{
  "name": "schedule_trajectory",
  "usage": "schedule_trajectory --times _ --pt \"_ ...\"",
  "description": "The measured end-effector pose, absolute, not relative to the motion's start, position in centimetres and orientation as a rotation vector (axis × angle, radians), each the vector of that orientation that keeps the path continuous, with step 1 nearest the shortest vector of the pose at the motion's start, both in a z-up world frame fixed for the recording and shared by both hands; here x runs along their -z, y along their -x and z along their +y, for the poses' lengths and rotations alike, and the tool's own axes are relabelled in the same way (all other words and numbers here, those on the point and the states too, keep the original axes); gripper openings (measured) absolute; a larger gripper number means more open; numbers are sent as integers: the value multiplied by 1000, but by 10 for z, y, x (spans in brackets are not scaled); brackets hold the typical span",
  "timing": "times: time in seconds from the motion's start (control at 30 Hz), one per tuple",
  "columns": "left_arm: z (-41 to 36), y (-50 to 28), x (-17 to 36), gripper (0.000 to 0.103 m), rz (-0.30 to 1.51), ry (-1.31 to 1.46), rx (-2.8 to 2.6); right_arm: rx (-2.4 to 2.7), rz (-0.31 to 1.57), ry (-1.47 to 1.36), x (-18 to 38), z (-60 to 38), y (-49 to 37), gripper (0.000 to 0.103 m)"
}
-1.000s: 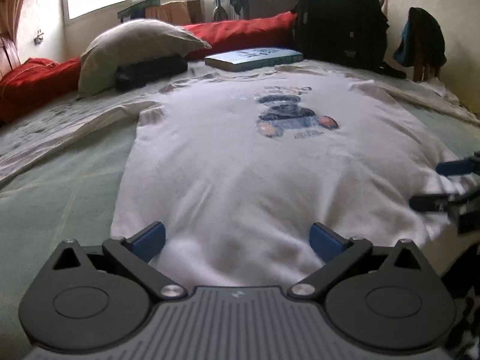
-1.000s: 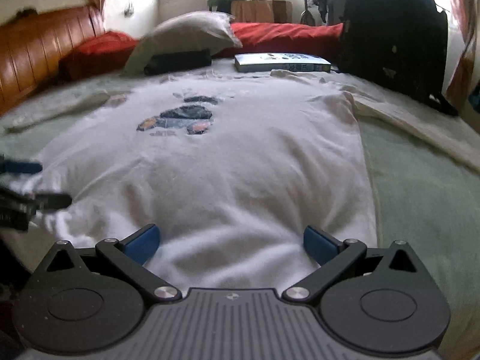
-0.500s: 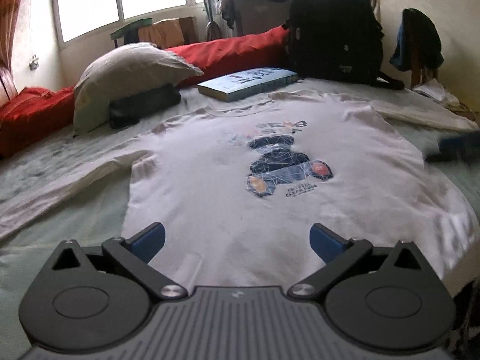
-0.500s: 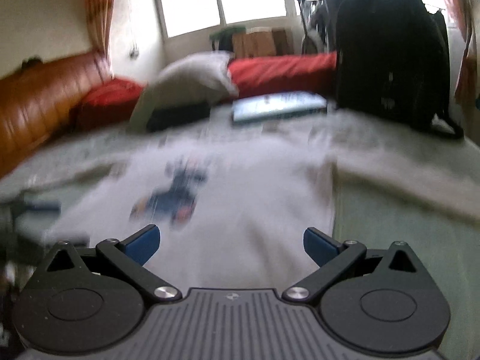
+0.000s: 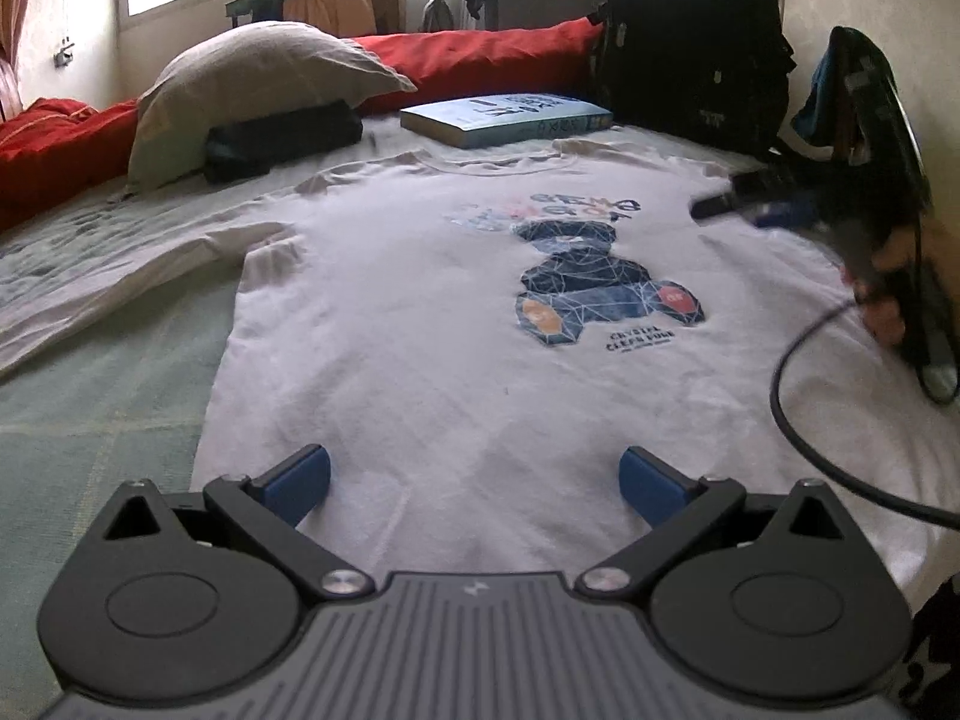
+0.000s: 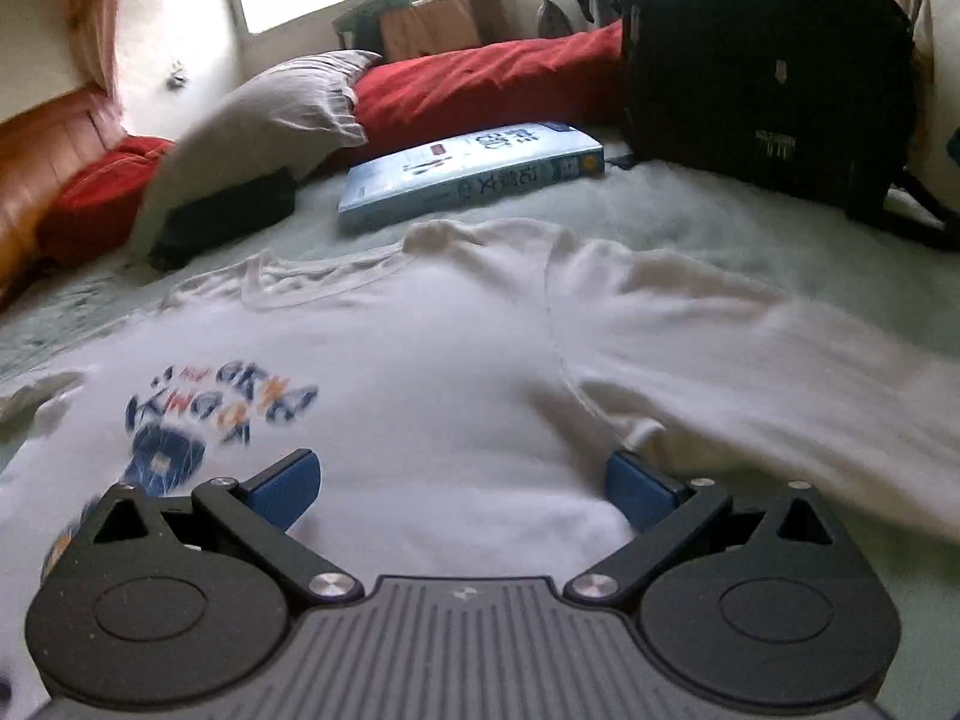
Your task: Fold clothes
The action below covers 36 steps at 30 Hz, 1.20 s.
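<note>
A white long-sleeved shirt with a blue bear print lies spread flat, face up, on the green bedsheet. My left gripper is open and empty above the shirt's lower hem. My right gripper is open and empty above the shirt's chest, near the right armpit seam; the shirt fills that view, its right sleeve stretching to the right. The right gripper also shows in the left wrist view, held in a hand over the shirt's right shoulder.
A grey pillow, a black pouch, a blue book, red cushions and a black backpack line the far end of the bed. A cable hangs from the right gripper.
Both grippers rose from the hem. The right one moved forward along the shirt's right side to the chest and shoulder. The left one moved forward slightly. Both stayed open.
</note>
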<state>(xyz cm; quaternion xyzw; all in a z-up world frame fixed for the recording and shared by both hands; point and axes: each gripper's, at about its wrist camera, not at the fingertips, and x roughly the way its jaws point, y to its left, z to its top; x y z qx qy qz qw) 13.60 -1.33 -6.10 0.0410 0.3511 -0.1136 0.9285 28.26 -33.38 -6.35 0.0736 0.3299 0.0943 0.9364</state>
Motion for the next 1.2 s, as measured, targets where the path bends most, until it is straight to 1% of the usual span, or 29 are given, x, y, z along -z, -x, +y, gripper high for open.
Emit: schedule_trajectory --times 0.1,0.2,0.27,0.4,0.47,0.6,0.77,0.87,1.03,1.2 --pt "-13 -135 62 102 713 -88 235 -172 707 -94 58 -333 -267 103" --pt "-13 -134 61 102 717 -91 236 -132 777 -61 54 -334 -270 103" --pt "-10 -132 54 102 719 -92 225 -135 750 -85 40 -333 -260 103" --pt "-2 -126 41 102 657 -80 230 -191 674 -105 14 -316 -229 103" --pt "1 -129 44 102 679 -65 237 -226 680 -91 10 -299 -211 103" --pt "7 -118 61 102 735 -48 239 -276 715 -4 18 -269 -178 103" --pt "13 -93 57 102 759 -79 255 -246 814 68 52 -253 -139 103" --pt "17 -85 49 102 771 -97 271 -224 764 42 61 -257 -122 103" --pt "14 -103 34 102 700 -112 265 -188 738 4 66 -257 -115 103" --pt "9 -120 46 102 769 -94 258 -178 735 16 67 -254 -116 103"
